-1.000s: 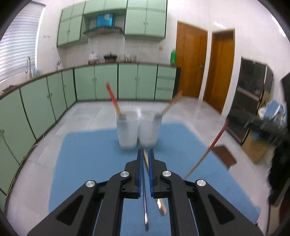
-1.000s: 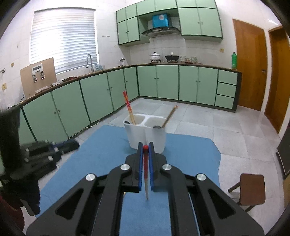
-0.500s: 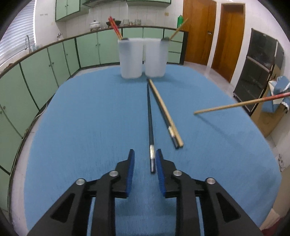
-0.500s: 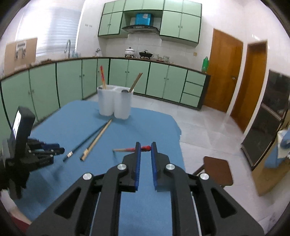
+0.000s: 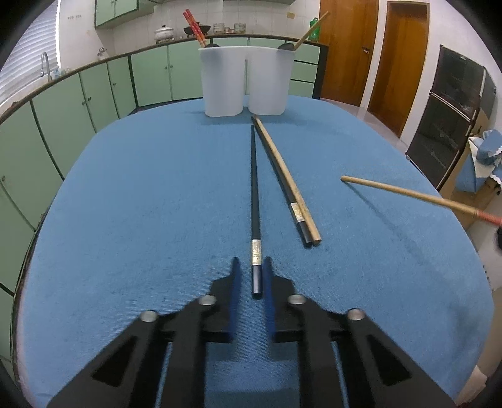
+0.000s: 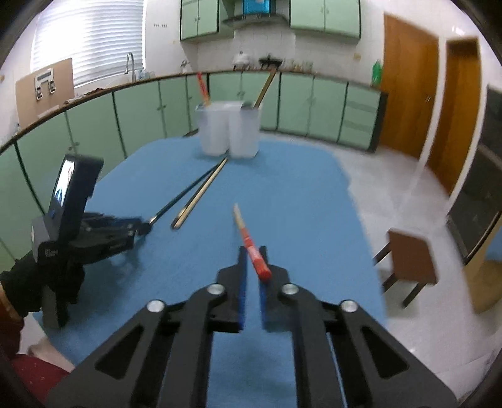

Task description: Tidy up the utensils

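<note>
While red chopsticks (image 5: 194,26) and a wooden-handled spoon (image 5: 309,29) stand in the white twin holder (image 5: 244,84) | three chopsticks lie unsorted before it | left gripper (image 5: 251,276) closing around the black chopstick (image 5: 254,194), pads not pressing | right gripper (image 6: 252,266) pinches a red-handled chopstick (image 6: 251,244), short of the holder.

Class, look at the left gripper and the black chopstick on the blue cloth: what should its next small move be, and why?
Probably close the left gripper on the black chopstick with the silver band: its near end lies on the blue cloth between the jaws, which appear apart, with a gap beside it.
</note>
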Available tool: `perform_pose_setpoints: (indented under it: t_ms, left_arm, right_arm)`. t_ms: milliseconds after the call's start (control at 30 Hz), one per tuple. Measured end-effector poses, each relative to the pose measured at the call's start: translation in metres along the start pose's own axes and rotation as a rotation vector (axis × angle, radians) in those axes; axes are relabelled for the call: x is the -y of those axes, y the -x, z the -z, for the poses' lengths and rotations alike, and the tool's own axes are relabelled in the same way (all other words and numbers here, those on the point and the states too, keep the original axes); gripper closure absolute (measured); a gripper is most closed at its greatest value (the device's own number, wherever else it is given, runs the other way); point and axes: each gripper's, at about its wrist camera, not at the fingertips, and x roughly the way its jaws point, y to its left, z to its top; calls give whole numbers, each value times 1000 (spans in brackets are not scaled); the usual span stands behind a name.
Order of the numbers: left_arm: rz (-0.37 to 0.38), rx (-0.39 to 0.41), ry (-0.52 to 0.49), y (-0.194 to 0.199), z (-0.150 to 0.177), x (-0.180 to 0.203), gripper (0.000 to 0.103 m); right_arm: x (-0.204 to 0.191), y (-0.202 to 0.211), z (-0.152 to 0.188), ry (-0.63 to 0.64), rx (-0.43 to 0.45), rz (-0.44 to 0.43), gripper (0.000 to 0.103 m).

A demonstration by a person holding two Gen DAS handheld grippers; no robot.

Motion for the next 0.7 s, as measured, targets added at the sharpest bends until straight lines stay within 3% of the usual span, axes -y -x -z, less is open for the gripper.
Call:
perform_pose_setpoints:
  t_ms: [267,700]
  left_arm:
    - [3,1,1,6,5,3,96]
    - [8,-4,7,10,5,6,96]
  right_arm:
    - [11,-43,16,-86,-110,-101,103]
    - [11,-50,12,-83,-116,-113,103]
